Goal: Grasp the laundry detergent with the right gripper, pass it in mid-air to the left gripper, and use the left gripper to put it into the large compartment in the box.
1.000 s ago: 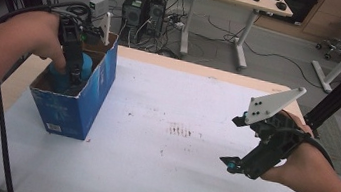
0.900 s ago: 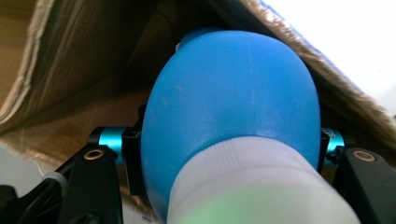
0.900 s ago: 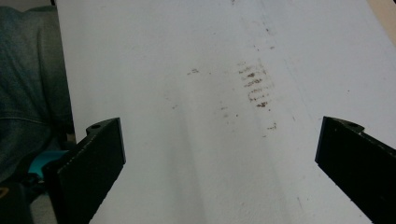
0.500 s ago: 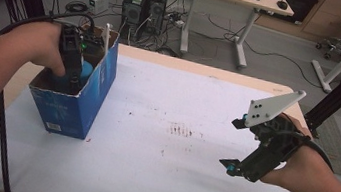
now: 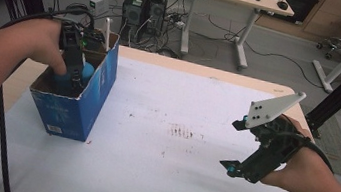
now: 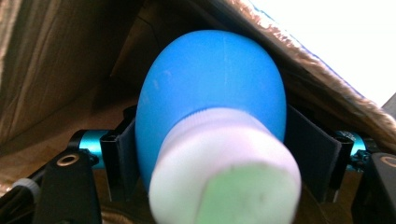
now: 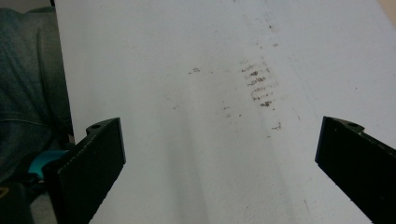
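**Blue bulb is down in the box, your left tool has just let go of it**

So the thing that matters: the round blue rubber bulb with the white screw neck [image 6: 212,93] sits straight ahead of your left tool [image 5: 76,74], down inside the blue cardboard box [image 5: 88,109] at the left end of the white-covered surface [image 5: 172,177]. In the left gripper view its long axis runs right along the tool's line, white neck end toward the camera, round end pointing at the brown inner wall of the box. Your left hand is the one on it; your right tool [image 5: 236,145] is well apart, over on the far right of the surface.

Left tool: the jaws have just been opening. The bulb is between them, pads sitting on either side of the blue body, and I can't see them squeezing it. I'd call that released, bulb resting in the box.

Right tool: jaws wide, nothing between them, hovering over bare surface with a few brownish smudges [image 7: 257,84] under it.

My guess is the next move is just lifting the left tool straight up out of the box without snagging the cardboard rim.
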Available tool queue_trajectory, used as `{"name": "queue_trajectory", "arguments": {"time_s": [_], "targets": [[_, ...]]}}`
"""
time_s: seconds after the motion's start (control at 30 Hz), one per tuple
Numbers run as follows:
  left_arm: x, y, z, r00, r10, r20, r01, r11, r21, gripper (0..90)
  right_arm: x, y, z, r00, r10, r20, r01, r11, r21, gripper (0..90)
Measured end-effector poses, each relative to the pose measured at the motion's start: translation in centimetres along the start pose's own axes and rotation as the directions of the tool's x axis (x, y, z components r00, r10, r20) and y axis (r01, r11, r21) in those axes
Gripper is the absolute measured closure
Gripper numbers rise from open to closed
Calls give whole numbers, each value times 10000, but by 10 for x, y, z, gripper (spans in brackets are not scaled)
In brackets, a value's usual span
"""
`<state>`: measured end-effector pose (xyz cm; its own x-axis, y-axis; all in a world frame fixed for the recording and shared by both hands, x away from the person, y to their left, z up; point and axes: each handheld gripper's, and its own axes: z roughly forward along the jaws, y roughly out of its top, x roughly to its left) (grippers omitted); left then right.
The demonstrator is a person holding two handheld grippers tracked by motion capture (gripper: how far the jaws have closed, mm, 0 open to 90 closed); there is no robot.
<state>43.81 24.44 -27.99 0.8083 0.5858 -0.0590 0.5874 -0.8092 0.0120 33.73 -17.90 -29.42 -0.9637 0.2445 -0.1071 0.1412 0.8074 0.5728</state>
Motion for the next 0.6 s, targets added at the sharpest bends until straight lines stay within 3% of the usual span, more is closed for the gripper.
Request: {"name": "queue_trajectory", "arguments": {"time_s": [0.3, 0.6], "targets": [[-1, -2, -15, 9997, -213, -83, 213, 9998, -54, 230, 0, -2, -4, 10000, -47, -41, 47, 9999, -128, 6], [-14, 0, -51, 9981, -146, -602, 137, 9998, -157, 166, -3, -3, -13, 9999, 50, 100, -48, 9996, -275, 6]]}}
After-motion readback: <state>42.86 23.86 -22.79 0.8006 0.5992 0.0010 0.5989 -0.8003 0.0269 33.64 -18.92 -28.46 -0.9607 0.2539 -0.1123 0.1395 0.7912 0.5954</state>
